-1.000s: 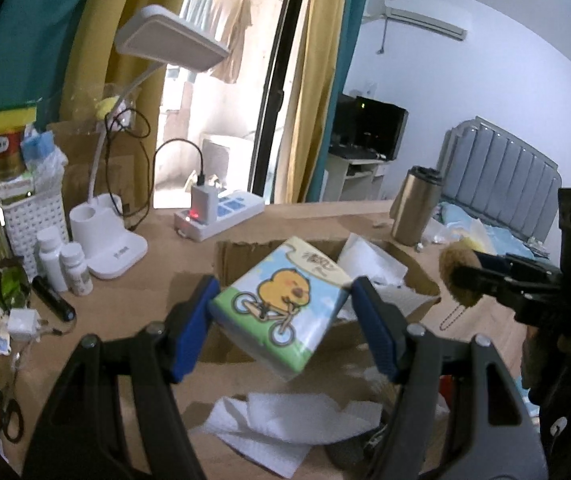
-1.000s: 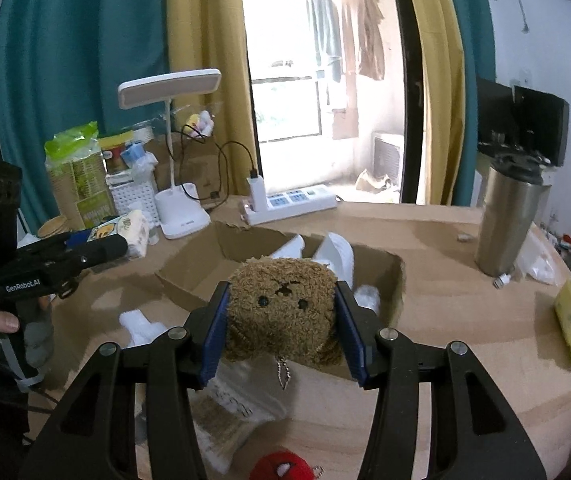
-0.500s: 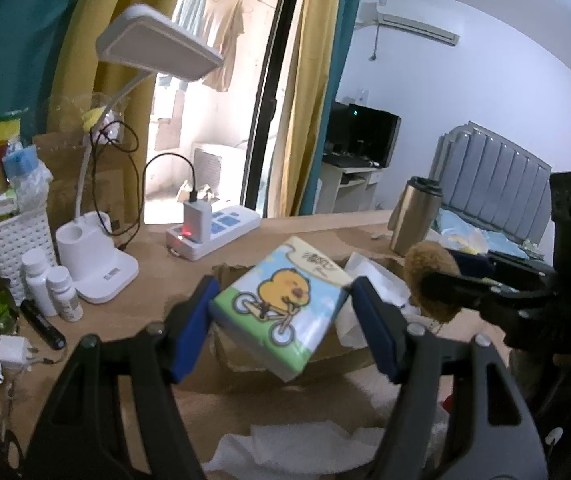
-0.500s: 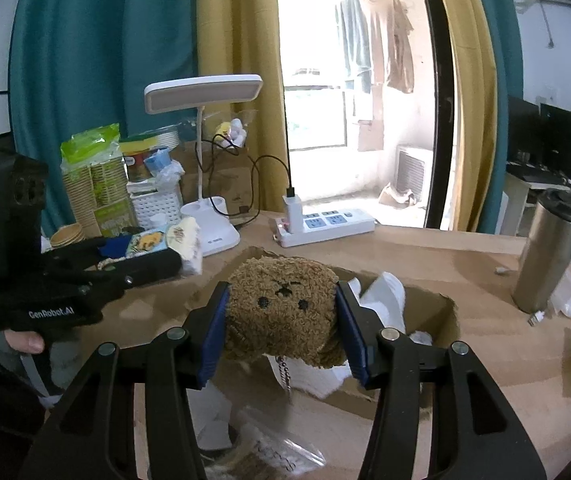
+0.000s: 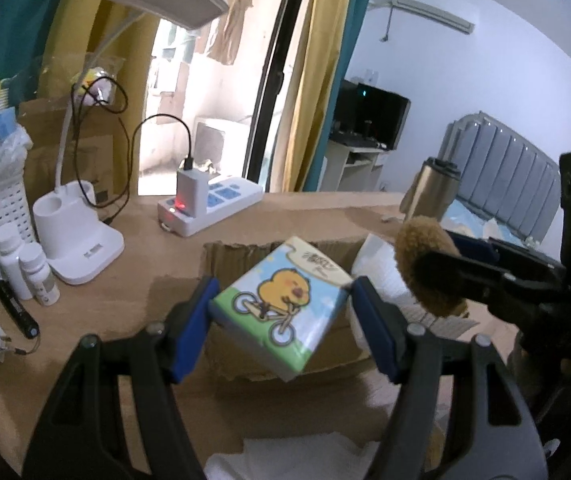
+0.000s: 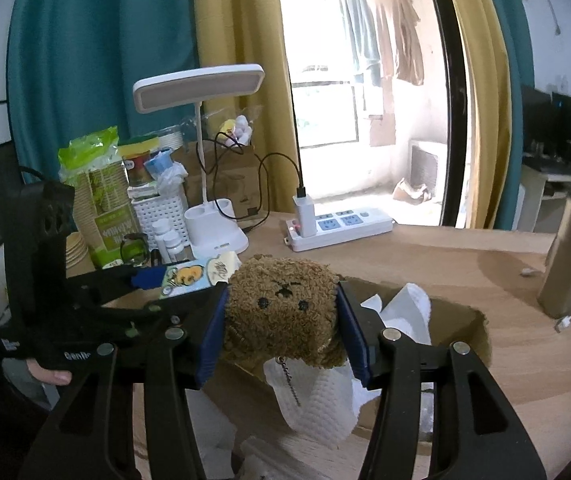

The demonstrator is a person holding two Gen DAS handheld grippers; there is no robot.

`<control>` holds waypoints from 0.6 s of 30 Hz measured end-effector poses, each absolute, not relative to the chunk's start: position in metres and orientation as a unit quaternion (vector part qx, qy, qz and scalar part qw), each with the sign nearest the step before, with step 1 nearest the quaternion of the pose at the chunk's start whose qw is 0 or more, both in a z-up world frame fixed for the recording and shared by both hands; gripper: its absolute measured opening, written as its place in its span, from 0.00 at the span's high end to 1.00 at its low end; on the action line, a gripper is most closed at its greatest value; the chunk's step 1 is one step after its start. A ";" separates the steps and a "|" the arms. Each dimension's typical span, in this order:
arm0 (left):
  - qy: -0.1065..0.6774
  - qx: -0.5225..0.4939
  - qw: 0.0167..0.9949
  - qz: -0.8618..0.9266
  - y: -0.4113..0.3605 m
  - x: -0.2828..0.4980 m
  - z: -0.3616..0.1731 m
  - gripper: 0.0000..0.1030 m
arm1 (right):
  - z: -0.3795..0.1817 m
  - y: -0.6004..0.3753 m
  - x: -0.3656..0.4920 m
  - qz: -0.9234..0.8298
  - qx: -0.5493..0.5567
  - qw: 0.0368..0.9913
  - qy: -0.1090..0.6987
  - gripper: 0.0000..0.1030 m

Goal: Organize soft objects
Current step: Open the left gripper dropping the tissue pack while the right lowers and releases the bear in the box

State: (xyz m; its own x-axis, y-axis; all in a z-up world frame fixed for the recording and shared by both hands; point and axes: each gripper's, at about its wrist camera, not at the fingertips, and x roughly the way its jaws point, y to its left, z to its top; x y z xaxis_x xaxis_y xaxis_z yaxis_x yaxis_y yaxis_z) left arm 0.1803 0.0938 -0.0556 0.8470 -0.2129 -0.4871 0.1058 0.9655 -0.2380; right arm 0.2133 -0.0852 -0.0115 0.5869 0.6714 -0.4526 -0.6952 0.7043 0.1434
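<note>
Cardboard box (image 5: 229,250) interior mostly hidden behind tissue pack (image 5: 281,306) and plush (image 6: 281,312).

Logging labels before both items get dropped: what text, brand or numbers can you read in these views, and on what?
"GenRo", cut off: white print on the black body of the left claw, seen from the right wrist.
Tissue pack: dark characters in a banner at its top corner, too blurred to read.
Green bag: white characters, blurred, unreadable.
Lamp base: small dark mark, too small to read.
Plush toy: no text.
</note>
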 end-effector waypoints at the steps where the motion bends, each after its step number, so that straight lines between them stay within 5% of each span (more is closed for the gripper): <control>1: 0.267 -0.101 0.955 -0.082 0.093 0.182 -0.057 0.32 | -0.014 -0.085 0.216 0.386 -0.021 0.888 0.248 0.46; 18: 0.281 -0.109 0.951 -0.062 0.095 0.186 -0.063 0.23 | -0.029 -0.078 0.233 0.388 -0.013 0.879 0.277 0.45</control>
State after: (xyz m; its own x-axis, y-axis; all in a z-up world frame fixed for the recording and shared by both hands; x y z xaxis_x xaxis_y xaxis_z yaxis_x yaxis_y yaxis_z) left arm 0.1861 0.0951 -0.0632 0.8339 -0.1800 -0.5217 0.0571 0.9684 -0.2429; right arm 0.2327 -0.0777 -0.0294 0.5452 0.6749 -0.4973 -0.6895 0.6984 0.1920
